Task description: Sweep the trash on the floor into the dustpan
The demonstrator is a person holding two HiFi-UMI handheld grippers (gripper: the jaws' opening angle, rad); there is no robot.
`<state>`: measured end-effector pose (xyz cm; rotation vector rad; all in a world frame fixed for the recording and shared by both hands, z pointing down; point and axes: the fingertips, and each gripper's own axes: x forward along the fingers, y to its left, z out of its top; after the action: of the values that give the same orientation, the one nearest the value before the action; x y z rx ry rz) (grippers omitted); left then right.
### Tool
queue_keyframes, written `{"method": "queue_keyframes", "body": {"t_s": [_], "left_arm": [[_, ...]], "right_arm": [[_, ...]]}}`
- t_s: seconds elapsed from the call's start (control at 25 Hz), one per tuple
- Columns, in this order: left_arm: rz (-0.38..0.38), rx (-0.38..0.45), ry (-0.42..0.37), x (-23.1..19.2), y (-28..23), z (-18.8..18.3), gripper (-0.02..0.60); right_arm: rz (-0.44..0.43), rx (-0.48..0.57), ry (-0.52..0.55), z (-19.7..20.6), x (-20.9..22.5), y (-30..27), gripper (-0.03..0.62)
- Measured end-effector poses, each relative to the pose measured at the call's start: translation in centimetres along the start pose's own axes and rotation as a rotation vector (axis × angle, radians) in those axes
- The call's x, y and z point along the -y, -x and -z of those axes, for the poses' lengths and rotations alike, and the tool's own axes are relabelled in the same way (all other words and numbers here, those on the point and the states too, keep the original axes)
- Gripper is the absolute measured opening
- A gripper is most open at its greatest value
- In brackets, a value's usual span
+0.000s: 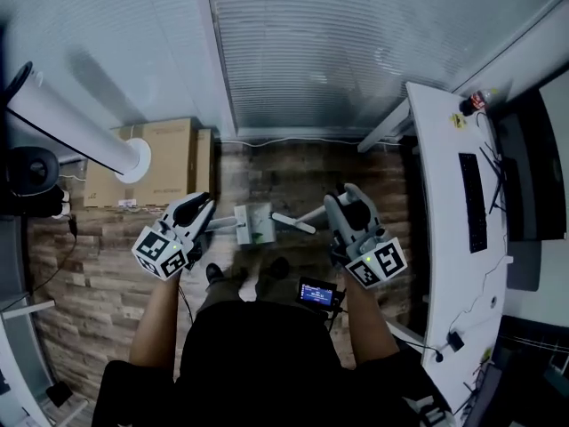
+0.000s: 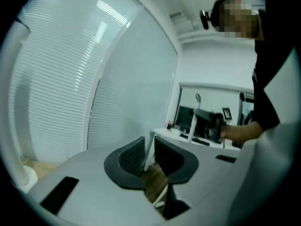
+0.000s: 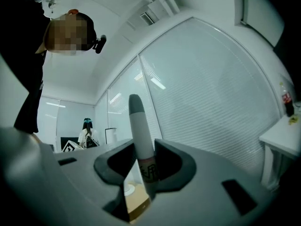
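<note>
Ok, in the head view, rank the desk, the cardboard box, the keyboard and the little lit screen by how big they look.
1. desk
2. box
3. keyboard
4. screen
The desk stands nearer the camera than the box on the floor, so part of that gap is nearness.

Head view looks steeply down over left claw (image 1: 203, 208), right claw (image 1: 343, 196), floor (image 1: 293, 172). Gripper views ride close behind each claw, about level; all share blinds (image 1: 356, 52).
</note>
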<state>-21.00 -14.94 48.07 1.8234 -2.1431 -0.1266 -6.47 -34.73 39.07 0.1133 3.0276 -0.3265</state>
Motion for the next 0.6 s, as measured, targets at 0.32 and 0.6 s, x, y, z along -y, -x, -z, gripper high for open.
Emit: {"method": "queue_keyframes", "body": {"t_s": [0.32,0.6], "left_arm": [[-0.171,0.352,-0.021,1.5,3.1,-8.3,-0.005],[-0.248,0.377,-0.045,1.6,4.5,-8.6,-0.005]], "right_arm": [[0.078,-0.008,0.035,-1.2,1.3,1.9,0.118],[0.189,-0.061,0.018,-0.3,2.0,3.5,0.117]]}}
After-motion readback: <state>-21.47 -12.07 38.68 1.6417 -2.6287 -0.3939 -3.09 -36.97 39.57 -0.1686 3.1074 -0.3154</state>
